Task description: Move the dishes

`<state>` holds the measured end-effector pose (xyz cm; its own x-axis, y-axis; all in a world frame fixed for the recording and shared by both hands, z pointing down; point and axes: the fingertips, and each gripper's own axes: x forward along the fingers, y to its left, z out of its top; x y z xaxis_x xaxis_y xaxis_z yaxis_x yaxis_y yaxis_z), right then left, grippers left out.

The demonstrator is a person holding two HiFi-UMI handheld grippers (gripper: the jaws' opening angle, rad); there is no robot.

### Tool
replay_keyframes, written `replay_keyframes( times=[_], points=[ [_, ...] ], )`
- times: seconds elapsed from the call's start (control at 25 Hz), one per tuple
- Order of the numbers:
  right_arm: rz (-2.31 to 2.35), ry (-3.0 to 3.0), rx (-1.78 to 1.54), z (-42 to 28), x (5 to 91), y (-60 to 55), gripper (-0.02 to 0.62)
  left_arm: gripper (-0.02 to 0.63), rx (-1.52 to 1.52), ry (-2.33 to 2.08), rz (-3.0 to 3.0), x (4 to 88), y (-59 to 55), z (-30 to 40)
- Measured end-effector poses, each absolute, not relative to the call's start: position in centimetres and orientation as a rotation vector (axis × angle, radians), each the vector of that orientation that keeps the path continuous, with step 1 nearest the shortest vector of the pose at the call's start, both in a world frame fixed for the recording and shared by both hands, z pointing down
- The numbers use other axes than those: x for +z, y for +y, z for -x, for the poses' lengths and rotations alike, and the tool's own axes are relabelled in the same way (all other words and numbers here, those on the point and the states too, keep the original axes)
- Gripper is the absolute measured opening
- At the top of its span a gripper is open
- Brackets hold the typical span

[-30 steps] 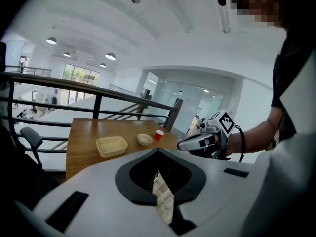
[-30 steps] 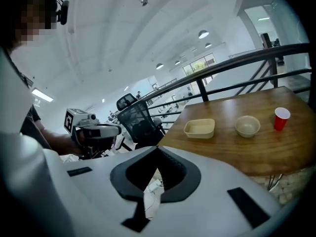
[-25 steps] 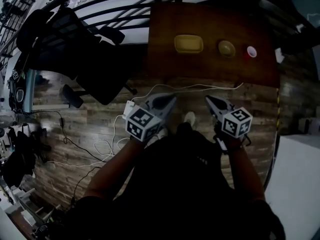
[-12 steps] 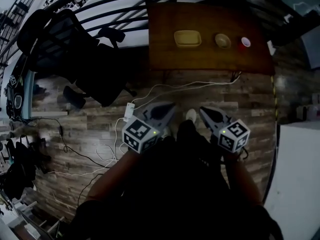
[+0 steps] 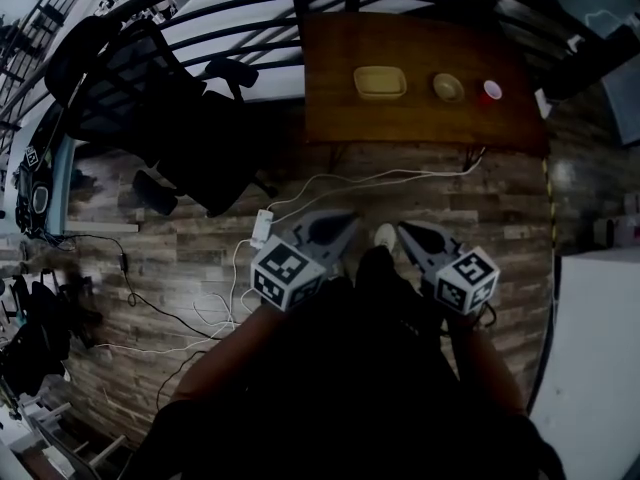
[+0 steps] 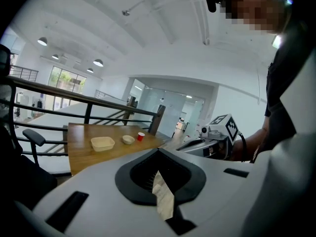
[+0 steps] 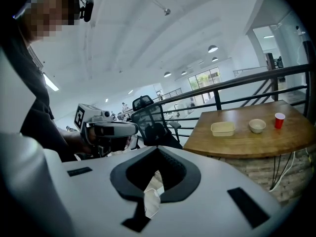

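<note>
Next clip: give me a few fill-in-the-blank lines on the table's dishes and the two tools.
On the wooden table, the bowl sits between the rectangular dish and the ____ cup.
In the head view, the office chair stands to the table's ____.
The left tool and right tool each hold ____.
Missing: red; left; nothing.

Bowl [image 5: 448, 87] contents are too small to tell.
</note>
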<state>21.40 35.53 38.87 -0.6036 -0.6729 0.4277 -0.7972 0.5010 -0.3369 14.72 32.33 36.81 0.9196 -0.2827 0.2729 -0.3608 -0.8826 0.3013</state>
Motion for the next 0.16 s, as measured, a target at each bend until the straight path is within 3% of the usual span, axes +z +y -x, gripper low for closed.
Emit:
replay_keyframes(
  times=[0.16],
  points=[
    [-1.243, -2.517, 0.73, -20.69, 38.98, 35.82, 0.011, -0.009, 0.315, -0.474, -2.727, 37.12, 32.86, -14.07]
  ],
)
